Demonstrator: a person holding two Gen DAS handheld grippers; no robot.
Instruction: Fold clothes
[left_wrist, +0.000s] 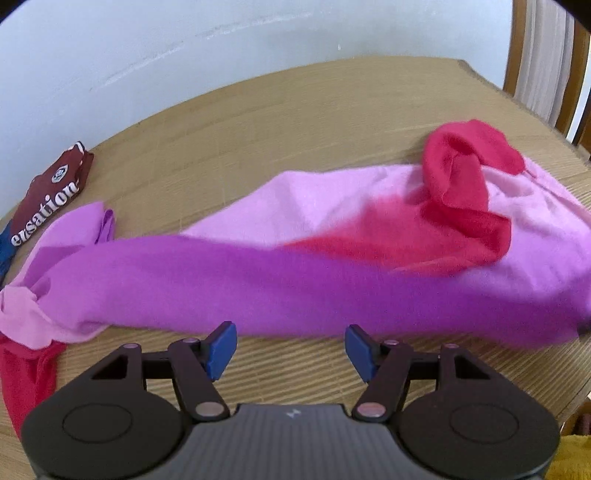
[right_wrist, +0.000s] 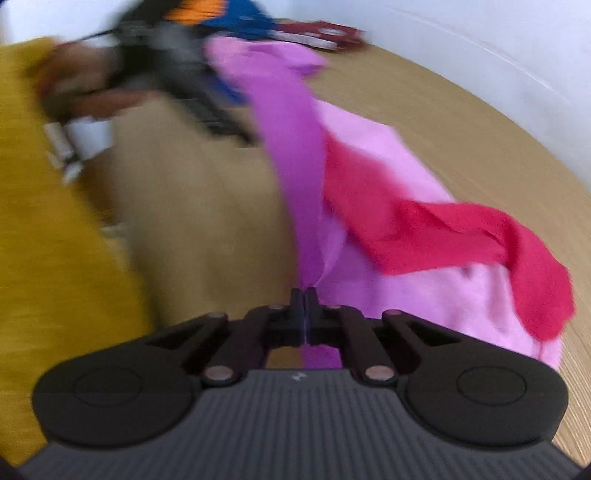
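A garment in purple, light pink and red (left_wrist: 295, 266) lies stretched across the wooden table (left_wrist: 295, 122); a red sleeve (left_wrist: 461, 184) is bunched on top at the right. My left gripper (left_wrist: 291, 350) is open, its blue pads just short of the purple edge and holding nothing. In the right wrist view my right gripper (right_wrist: 304, 314) is shut on the purple edge of the garment (right_wrist: 295, 177), which runs taut away from it. The red sleeve (right_wrist: 480, 240) drapes to the right. The left gripper (right_wrist: 177, 74) shows blurred at the garment's far end.
A folded maroon garment with white lettering (left_wrist: 51, 188) lies at the table's left edge, also seen as the maroon garment (right_wrist: 317, 35) far off. A wooden chair (left_wrist: 546, 66) stands at the back right. A person's yellow sleeve (right_wrist: 48, 240) fills the left.
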